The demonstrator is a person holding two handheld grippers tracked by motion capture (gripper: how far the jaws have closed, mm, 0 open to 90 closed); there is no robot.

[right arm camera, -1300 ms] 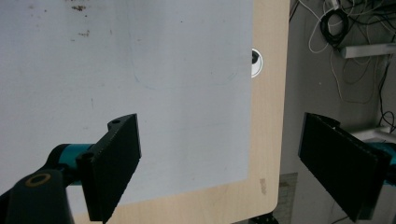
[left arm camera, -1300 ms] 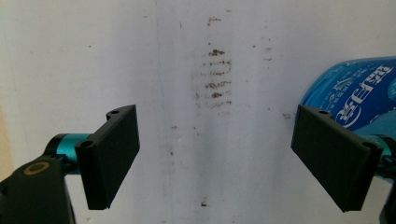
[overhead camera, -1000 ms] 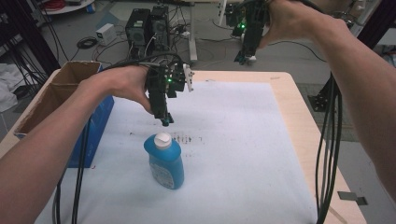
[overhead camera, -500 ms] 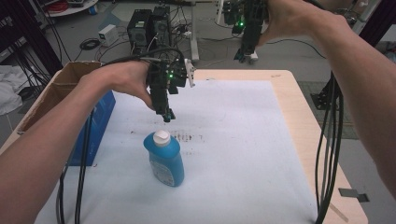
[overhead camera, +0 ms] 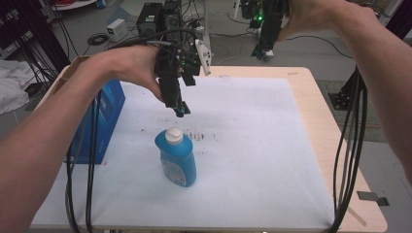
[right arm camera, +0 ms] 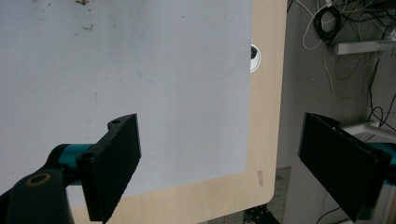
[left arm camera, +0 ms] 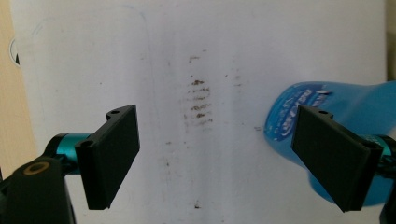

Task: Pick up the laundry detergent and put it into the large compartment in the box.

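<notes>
A blue bottle (overhead camera: 178, 162) with a white cap stands on the white sheet (overhead camera: 252, 145) near the table's middle. My left gripper (overhead camera: 180, 111) hangs above and just behind the cap, pointing down, apart from the bottle. In the left gripper view its jaws stand wide open (left arm camera: 229, 156) over brown smudges on the sheet, and the blue bottle (left arm camera: 292, 112) shows behind the right jaw. My right gripper (overhead camera: 262, 51) is held high beyond the table's far edge. In the right gripper view the gripper (right arm camera: 233, 163) is open and holds nothing above the sheet's corner.
A blue box (overhead camera: 104, 114) stands at the table's left side with a cardboard box (overhead camera: 73, 65) behind it. The bare wooden table edge (overhead camera: 335, 131) runs down the right. Black cables hang from both forearms. Equipment and wires lie on the floor beyond.
My left gripper has lifted slightly and drifted back and to the right, away from the bottle's cap. The right gripper has edged a little higher. The bottle has not moved.
</notes>
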